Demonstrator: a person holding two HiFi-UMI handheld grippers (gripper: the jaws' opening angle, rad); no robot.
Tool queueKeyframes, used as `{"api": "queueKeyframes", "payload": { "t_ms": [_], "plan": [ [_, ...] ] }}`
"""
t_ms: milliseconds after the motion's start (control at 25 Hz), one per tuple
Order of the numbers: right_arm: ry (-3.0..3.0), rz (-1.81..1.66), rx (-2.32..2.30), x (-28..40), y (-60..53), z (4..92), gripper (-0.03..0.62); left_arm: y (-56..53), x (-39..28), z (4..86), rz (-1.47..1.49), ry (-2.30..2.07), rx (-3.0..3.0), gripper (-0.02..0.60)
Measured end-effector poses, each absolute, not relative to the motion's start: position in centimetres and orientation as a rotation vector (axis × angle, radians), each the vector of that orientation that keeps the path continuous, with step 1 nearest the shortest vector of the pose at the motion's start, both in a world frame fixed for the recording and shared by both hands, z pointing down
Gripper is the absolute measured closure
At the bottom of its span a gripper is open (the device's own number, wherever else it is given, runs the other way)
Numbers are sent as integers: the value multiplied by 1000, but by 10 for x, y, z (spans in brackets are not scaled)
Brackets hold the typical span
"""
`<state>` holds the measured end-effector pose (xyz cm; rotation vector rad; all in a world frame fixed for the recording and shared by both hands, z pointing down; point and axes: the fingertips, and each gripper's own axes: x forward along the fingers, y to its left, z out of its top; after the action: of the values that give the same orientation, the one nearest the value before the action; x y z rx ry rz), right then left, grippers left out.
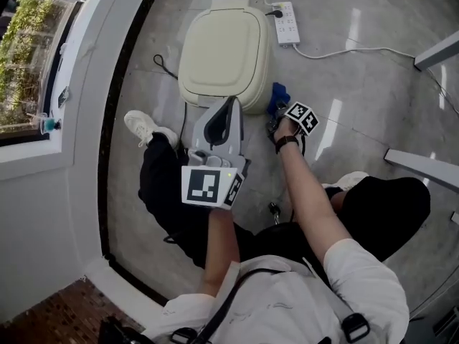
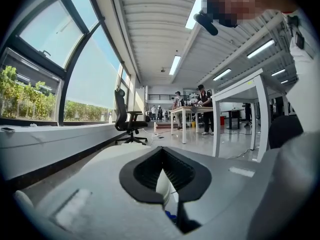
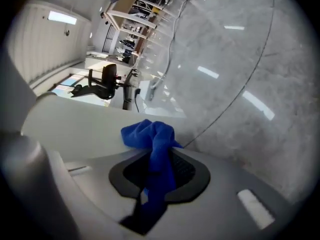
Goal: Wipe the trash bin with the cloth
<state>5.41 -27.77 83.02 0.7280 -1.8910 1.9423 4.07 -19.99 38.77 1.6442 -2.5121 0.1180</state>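
A cream trash bin [image 1: 224, 52] with its lid down stands on the grey floor in the head view. My right gripper [image 1: 275, 115] is low at the bin's right side, shut on a blue cloth [image 1: 279, 94]. In the right gripper view the cloth [image 3: 150, 134] bunches out past the jaws of my right gripper [image 3: 155, 156] and rests against the bin's pale wall [image 3: 75, 126]. My left gripper [image 1: 230, 106] is raised over the bin's near edge, its jaws shut to a point with nothing in them. From its own camera, the left gripper [image 2: 162, 153] points at a far office.
A white power strip [image 1: 286, 21] with a cable lies behind the bin. White table legs [image 1: 433, 52] stand at the right, a window wall [image 1: 43, 142] at the left. My shoe [image 1: 143, 127] is beside the bin. An office chair [image 2: 127, 120] and tables [image 2: 240, 96] stand farther off.
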Motion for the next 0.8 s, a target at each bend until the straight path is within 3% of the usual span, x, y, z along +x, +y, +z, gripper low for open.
{"api": "queueKeyframes", "payload": {
  "t_ms": [160, 280, 600, 800],
  "plan": [
    [-1818, 1869, 722, 54, -277, 864, 531, -216, 43, 384, 99, -2477, 1701, 584],
    [-1919, 1943, 659, 46, -295, 829, 531, -231, 43, 368, 28, -2451, 1755, 584],
    [-2554, 2088, 130, 42, -367, 530, 531, -279, 16, 328, 13, -2465, 1832, 584],
    [-2653, 2012, -247, 28, -336, 417, 531, -293, 4, 321, 39, -2470, 1822, 584]
  ]
}}
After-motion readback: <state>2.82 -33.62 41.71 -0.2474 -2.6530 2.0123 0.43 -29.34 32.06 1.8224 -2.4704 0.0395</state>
